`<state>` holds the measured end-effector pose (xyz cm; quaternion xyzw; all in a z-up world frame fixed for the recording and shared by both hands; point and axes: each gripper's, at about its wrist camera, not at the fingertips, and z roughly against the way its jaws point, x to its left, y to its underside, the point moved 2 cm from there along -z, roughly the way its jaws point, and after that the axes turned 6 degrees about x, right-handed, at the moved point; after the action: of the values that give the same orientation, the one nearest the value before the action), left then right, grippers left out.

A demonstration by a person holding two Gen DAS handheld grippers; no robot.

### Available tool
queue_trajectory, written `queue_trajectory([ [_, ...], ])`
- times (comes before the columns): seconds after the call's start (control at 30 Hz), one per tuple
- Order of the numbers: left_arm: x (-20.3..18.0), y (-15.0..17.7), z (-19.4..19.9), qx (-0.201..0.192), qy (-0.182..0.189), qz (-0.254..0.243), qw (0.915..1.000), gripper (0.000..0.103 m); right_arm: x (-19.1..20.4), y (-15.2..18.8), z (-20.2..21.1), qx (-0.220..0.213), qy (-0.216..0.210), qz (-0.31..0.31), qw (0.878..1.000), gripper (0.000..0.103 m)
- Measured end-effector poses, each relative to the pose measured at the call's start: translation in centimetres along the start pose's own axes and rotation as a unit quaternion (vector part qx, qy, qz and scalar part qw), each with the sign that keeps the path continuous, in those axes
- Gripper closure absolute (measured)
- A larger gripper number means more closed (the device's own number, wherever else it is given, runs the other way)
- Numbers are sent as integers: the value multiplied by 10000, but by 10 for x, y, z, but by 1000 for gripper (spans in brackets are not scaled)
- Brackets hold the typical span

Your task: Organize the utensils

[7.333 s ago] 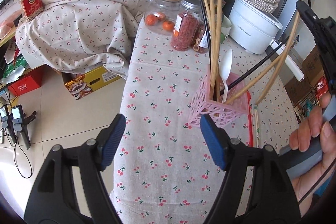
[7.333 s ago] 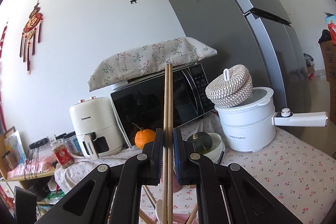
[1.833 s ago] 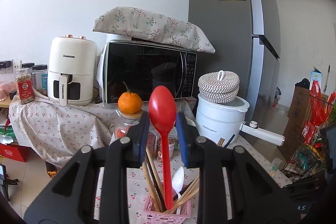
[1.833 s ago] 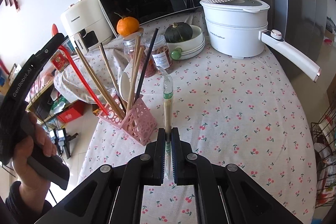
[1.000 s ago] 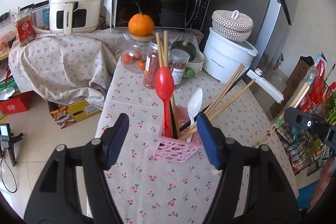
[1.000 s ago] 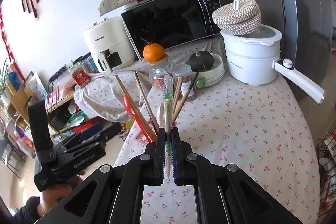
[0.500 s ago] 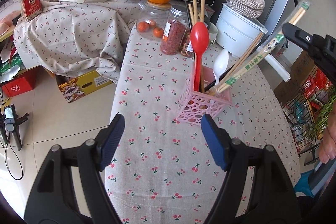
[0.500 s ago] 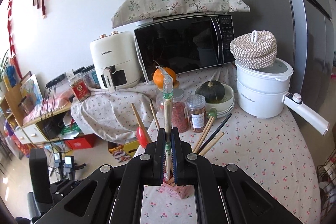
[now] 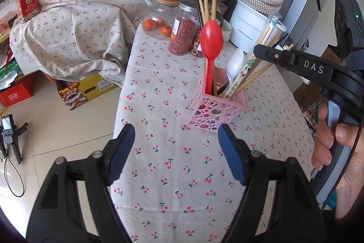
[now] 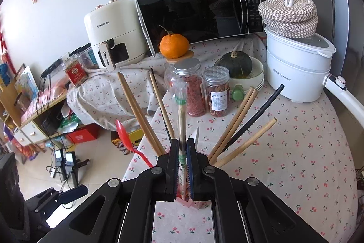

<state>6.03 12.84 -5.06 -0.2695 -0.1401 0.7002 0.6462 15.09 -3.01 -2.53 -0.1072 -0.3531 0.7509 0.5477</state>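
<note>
Cherry-print cloth [image 9: 159, 174] covers the kitchen table where a pink holder [image 9: 217, 109] stands with a red spoon [image 9: 210, 44] and chopsticks; the left gripper [image 9: 175, 149] hovers spread and empty just before it. From the right wrist, the right gripper [image 10: 182, 165] pinches wrapped chopsticks [image 10: 181, 120] into the holder; a skewed release could tip the light holder.

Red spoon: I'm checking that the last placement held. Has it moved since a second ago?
No. In the left wrist view the red spoon still stands bowl-up at the same left corner of the pink holder; only the camera shifted.
</note>
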Motion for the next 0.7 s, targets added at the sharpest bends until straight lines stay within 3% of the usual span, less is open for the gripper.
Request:
queue_trajectory([
  [0.03,0,0,0,2,-9,4,10000,27,-1,0,3,-46,-29,-1,10000,89],
  [0.17,-4,-1,0,9,-62,18,10000,23,3,-3,32,-507,-95,157,9985,53],
  [0.2,-6,-1,1,10,-66,23,10000,23,4,-3,42,-629,-98,199,9978,48],
  [0.4,-24,-2,9,-15,-38,41,10000,16,-1,11,93,-874,72,304,9957,25],
  [0.53,-42,0,20,-137,-170,51,9997,1,-19,29,120,-834,456,195,9953,14],
  [0.6,-55,3,26,-229,-271,-6,9994,1,-34,41,134,-854,630,30,9943,2],
  [0.7,-75,12,33,-300,-369,-138,9988,1,-56,60,153,-880,960,-155,9914,0],
])
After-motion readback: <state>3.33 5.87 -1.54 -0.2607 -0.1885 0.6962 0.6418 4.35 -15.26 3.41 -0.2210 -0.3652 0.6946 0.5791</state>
